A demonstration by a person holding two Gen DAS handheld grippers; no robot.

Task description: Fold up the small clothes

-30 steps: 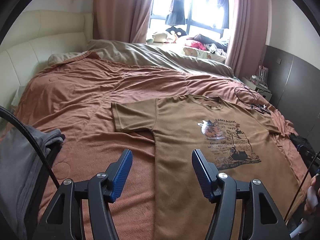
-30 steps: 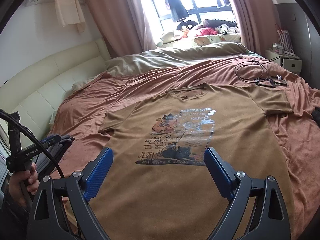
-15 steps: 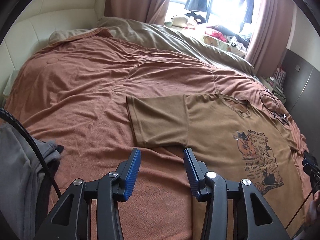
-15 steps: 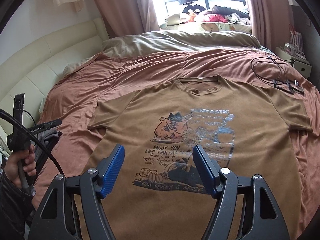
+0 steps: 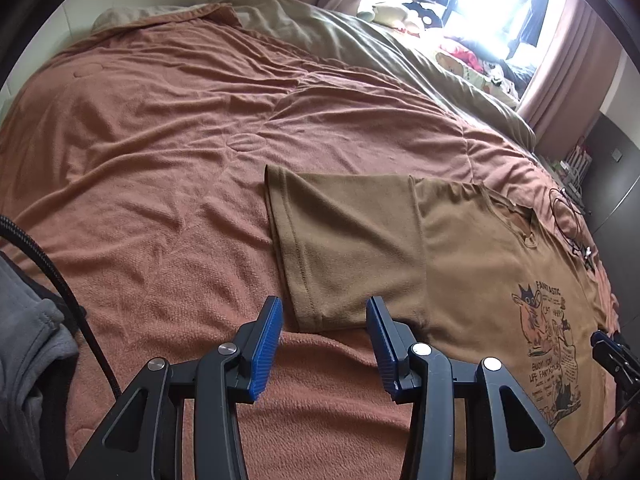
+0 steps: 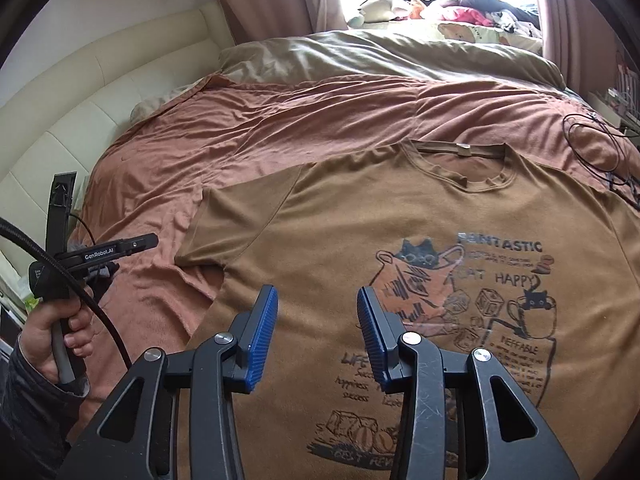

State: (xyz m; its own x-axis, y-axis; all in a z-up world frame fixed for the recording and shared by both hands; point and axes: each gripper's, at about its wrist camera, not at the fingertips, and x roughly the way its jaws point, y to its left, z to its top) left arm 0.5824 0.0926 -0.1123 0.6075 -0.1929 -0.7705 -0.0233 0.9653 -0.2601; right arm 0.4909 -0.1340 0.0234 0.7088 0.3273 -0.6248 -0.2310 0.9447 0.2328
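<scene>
A brown T-shirt [image 6: 400,216] with a cat print lies flat, front up, on the rust-coloured bedspread [image 5: 160,128]. In the left wrist view its left sleeve [image 5: 344,248] lies spread out just beyond my left gripper [image 5: 324,320], which is open and empty, hovering at the sleeve's hem corner. My right gripper [image 6: 316,312] is open and empty above the shirt's chest, left of the print [image 6: 460,292]. The left gripper also shows in the right wrist view [image 6: 100,250], held in a hand.
A grey garment [image 5: 28,352] lies at the left near edge. A black cable [image 6: 592,140] lies coiled on the bed by the right sleeve. An olive duvet [image 6: 380,56] is bunched at the far side. A cream padded headboard [image 6: 80,120] runs along the left.
Both grippers have moved forward and lower over the bed and their jaws have narrowed. The left one has shifted left, from the shirt's side to the left sleeve.
</scene>
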